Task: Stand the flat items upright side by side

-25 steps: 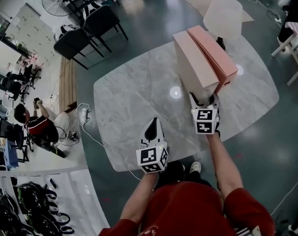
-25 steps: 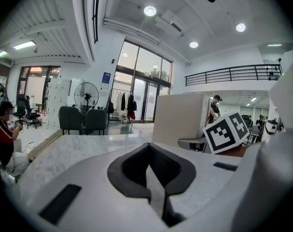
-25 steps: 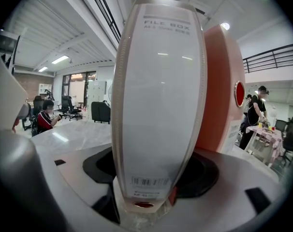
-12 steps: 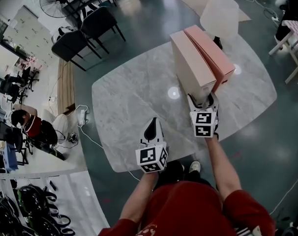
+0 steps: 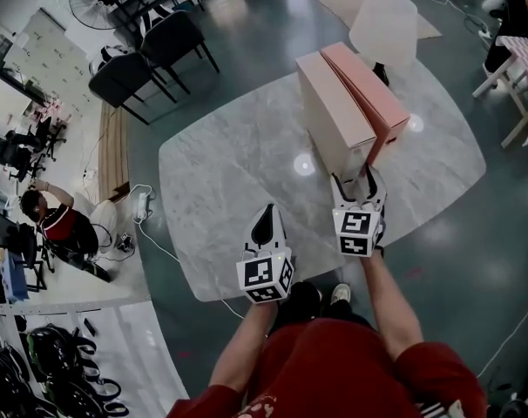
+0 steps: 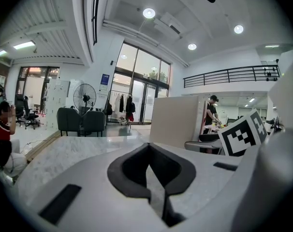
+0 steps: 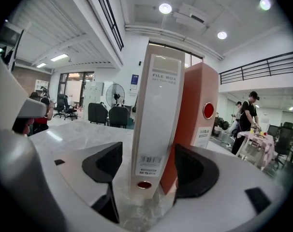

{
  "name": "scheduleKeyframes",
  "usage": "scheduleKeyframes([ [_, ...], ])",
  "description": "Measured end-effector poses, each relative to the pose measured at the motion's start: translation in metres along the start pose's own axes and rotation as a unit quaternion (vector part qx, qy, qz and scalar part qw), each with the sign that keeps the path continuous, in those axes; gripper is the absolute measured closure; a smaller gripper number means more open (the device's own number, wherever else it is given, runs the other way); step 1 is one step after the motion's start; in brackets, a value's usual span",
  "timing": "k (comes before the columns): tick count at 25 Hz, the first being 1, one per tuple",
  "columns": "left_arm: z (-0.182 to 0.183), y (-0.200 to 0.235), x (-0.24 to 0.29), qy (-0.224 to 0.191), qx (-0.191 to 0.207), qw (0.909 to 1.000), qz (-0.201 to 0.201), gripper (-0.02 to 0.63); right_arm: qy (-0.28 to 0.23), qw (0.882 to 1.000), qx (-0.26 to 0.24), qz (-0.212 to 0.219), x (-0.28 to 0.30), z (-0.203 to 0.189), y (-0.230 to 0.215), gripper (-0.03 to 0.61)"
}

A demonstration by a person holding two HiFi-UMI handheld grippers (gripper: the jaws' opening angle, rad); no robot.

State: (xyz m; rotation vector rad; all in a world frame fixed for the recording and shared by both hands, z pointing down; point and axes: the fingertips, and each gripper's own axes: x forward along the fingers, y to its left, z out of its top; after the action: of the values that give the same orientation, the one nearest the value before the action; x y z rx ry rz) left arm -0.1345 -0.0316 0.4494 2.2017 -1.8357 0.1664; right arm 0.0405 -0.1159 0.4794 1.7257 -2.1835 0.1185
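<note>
1. The right tongs (image 5: pixel 353 181) are drawn back, open, from the white box (image 5: pixel 334 116) and pink box (image 5: pixel 368 90) just ahead.
2. Both are left upright together; completion is judged likely.
3. The left tongs (image 5: pixel 266 218) are held closed.

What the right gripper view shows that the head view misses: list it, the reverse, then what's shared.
Right gripper view only: the FILE BOX label on the spine of the beige file box, the red dot on the pink file box. Head view only: the lamp, the person's forearms. Both: the boxes upright side by side on the marble table, the right tool open.
</note>
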Motion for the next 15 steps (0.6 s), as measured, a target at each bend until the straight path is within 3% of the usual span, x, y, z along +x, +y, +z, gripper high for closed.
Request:
scheduleKeyframes([
  [10, 0.004, -0.005, -0.002, -0.010, 0.012, 0.9999, 0.001, 0.611, -0.030, 0.999, 0.008, 0.012, -0.030, 0.012, -0.001, 0.256],
  [15, 0.005, -0.021, 0.010, -0.013, 0.024, 0.9992, -0.027, 0.611, -0.032, 0.999, 0.008, 0.014, -0.038, 0.009, -0.011, 0.258],
])
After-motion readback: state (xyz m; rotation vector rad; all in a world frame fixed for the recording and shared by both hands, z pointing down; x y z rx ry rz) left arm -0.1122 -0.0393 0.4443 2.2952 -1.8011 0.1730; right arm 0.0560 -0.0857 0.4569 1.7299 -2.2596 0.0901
